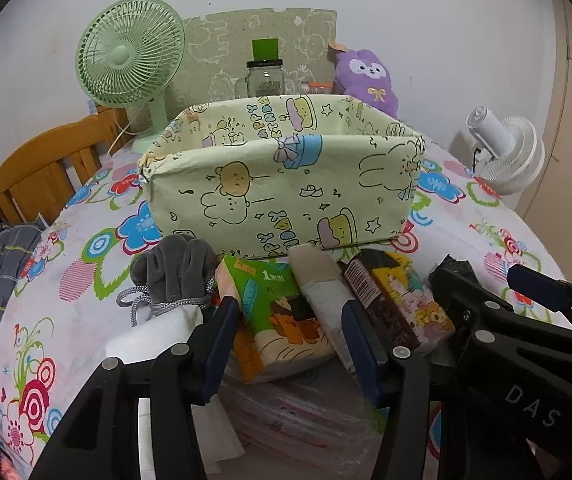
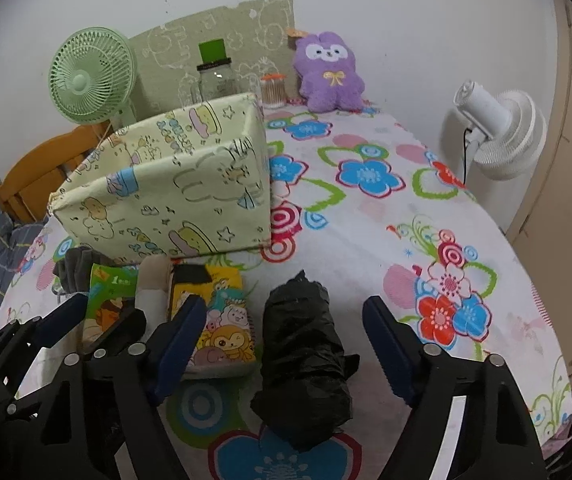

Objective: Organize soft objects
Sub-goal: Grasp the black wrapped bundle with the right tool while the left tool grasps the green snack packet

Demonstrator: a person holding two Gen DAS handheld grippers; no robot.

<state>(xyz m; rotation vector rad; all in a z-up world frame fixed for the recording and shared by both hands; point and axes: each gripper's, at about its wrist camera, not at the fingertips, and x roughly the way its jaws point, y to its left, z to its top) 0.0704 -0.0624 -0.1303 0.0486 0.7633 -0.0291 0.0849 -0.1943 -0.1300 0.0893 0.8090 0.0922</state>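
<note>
Left gripper [image 1: 291, 332]: jaws part-open astride the green pack [image 1: 282, 316] and beige roll [image 1: 319, 280]; pads look close, contact not certain
Right gripper [image 2: 286, 344]: jaws wide astride the black bag [image 2: 305, 364], not touching
Items: near edge of the bed [image 2: 365, 240], just before the bin [image 1: 286, 184]
Advice: centre each, close gently, lift clear of the bin's rim

Both claws tilt downward, side by side. The left claw [image 1: 291, 320] stands half open, its pads apart; the right claw [image 2: 284, 332] stands wider, pads touching nothing.
</note>
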